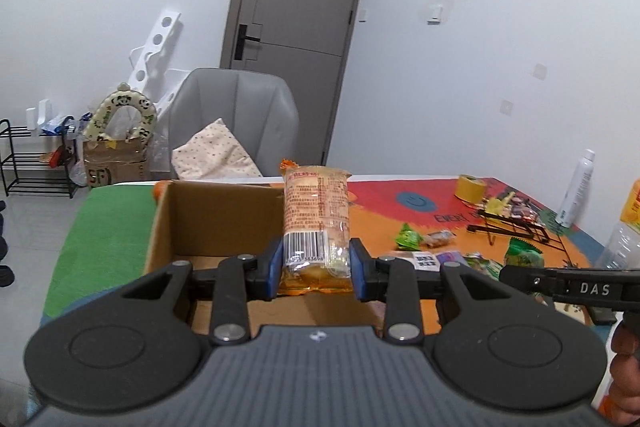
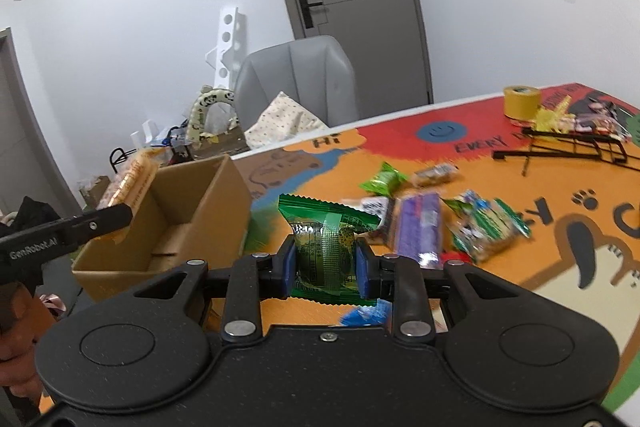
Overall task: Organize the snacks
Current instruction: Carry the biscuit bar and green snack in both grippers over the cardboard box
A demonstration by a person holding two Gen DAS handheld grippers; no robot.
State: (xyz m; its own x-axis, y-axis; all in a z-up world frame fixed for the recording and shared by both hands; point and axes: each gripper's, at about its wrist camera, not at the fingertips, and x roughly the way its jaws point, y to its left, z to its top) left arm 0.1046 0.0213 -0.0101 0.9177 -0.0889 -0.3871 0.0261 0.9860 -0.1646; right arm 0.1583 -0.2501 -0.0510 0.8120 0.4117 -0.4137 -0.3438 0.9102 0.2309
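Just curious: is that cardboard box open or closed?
Open. The cardboard box has no lid over its top, and both views show its bare brown inner walls and floor.

The loose wrappers in the right centre of the right wrist view are smeared by motion: the purple foil packet [image 2: 420, 229] and the green-and-white clear packet [image 2: 484, 225] show no readable print. The floor of the open brown cardboard box [image 1: 208, 227] is mostly hidden behind the left claw [image 1: 316, 263] at lower centre. A clear plastic bottle with a yellow label [image 1: 628, 223] is cut off by the right edge. The lower end of the green foil packet [image 2: 324, 247] sits behind the right claw [image 2: 325, 263].
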